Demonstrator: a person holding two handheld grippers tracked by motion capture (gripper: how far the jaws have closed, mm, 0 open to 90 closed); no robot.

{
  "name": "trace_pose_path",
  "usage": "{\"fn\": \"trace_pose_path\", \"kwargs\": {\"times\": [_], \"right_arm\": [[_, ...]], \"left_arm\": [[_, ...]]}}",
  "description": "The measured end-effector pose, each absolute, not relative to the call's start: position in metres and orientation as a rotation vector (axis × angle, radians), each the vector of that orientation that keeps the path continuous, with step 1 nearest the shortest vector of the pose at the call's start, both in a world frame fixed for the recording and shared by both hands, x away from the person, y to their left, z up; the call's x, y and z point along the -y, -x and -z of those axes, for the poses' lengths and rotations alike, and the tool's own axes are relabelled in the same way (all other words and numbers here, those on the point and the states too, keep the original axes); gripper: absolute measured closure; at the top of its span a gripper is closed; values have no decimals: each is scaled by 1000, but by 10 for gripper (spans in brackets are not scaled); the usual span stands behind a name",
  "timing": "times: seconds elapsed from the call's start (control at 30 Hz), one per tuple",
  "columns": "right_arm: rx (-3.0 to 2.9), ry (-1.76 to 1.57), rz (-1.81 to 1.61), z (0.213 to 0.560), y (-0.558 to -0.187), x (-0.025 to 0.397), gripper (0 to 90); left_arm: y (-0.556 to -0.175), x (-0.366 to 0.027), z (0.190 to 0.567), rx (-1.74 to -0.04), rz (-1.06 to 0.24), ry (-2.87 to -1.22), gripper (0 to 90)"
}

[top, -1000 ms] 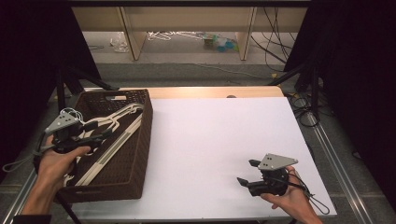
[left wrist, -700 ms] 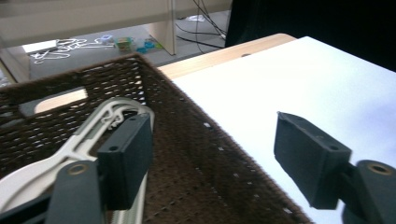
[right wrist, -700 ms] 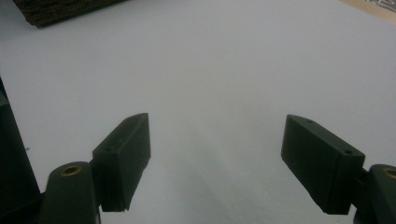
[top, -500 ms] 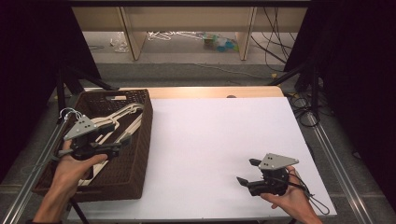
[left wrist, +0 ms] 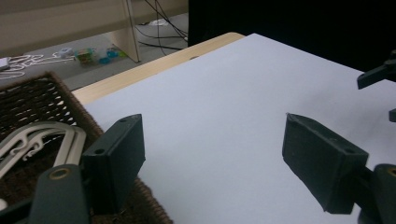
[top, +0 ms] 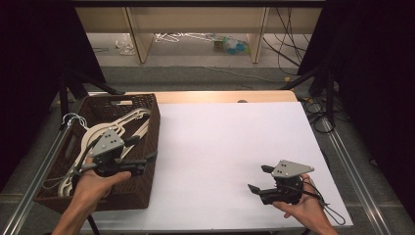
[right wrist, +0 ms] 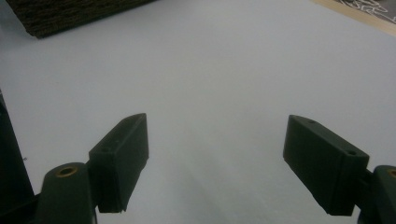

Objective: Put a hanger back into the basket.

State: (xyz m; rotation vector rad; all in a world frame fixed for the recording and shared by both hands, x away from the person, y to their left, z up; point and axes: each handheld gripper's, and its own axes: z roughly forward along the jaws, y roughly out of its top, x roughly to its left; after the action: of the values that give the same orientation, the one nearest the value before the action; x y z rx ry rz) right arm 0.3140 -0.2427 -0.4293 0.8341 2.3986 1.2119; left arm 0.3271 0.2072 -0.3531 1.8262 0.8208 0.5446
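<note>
A: So, from the left: where are the hangers [top: 105, 131]?

B: Lying in the basket [top: 145, 188] at the left edge of the tabletop [top: 230, 147], heaped across one another with hooks and arms interlocked. Pale ones, plastic or wood (I can't tell which).

A: And the left hand-held gripper [top: 147, 161]?

B: It hovers over the basket's right side, jaws spread wide with nothing between them. Its own view looks out over the basket rim to the white sheet, with a hanger's curved arm at the lower left [left wrist: 44, 140].

A: How would they handle?

B: Light and stiff, I'd judge, and smooth enough to slide in a loose pinch. Tangled as they are, one lifted may drag a neighbour along. I'd grip the neck just below the hook, or the middle of a flat arm, and lift slowly.

A: The right side?

B: The right hand-held gripper [top: 259, 178] rests low near the front right of the tabletop, well apart from the basket, jaws likewise wide and empty.
</note>
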Motion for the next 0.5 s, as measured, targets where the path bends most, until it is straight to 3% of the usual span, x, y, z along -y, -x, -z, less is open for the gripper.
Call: {"fn": "trace_pose_path", "kwargs": {"times": [0.5], "right_arm": [[-2376, -817, -1246, 428, -315, 243, 233]], "left_arm": [[-316, -171, 371, -743, -484, -1839, 163]]}}
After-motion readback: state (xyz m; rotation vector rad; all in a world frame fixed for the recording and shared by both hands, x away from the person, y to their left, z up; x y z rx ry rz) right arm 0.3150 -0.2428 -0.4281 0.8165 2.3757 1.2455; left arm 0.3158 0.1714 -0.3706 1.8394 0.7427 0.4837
